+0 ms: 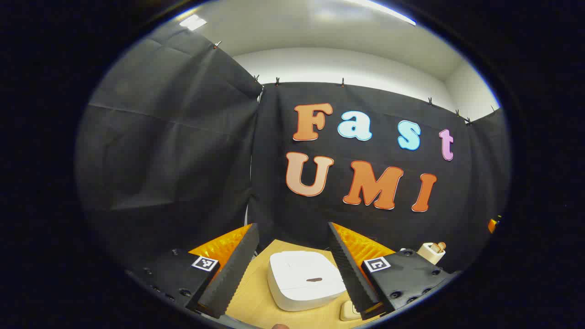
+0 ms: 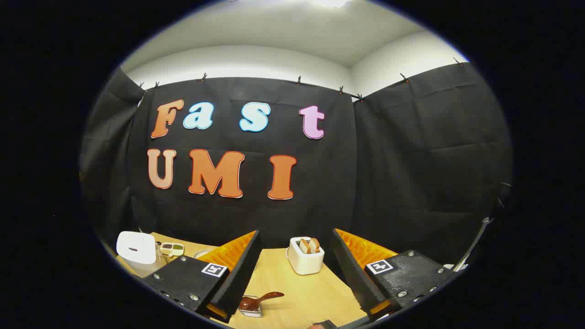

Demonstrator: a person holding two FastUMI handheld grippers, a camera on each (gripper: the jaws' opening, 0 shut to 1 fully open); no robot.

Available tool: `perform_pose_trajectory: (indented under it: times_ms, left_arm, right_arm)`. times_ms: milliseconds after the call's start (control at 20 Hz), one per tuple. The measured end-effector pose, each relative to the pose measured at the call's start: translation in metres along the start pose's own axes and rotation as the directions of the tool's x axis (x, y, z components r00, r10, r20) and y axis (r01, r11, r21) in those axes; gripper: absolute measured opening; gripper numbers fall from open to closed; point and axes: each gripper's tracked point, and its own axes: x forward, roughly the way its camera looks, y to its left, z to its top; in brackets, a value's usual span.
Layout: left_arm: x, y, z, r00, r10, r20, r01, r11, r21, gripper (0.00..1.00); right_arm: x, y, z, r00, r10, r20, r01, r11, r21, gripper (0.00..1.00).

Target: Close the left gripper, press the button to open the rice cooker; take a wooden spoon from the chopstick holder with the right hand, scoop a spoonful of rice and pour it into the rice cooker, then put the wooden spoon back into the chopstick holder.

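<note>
White rice cooker (image 1: 304,279), lid down, sits between the parted fingers of the left gripper (image 1: 292,269); right gripper (image 2: 296,269) likewise spread, above what seems a wooden spoon (image 2: 259,299).

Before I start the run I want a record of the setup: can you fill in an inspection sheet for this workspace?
Surface: light wooden table.
Job's things: white rice cooker, lid shut; white holder with wooden handles; brown spoon lying over a small clear dish.
Clutter: small pale device beside the cooker.
Grippers: left gripper open, cooker between its fingers; right gripper open, holding nothing.
Cables: nothing seen.
Surroundings: black cloth walls clipped up, white ceiling.
</note>
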Motion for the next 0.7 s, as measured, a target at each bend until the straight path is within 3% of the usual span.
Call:
perform_pose_trajectory:
  times_ms: [700]
  left_arm:
    - [-0.0052,0.0042,0.005,0.999,0.011,0.031,-0.013,0.998,0.062,0.97]
  right_arm:
    - [-0.0064,-0.0083,-0.0051,1.0,-0.025,-0.017,0.025,1.0,-0.018,0.95]
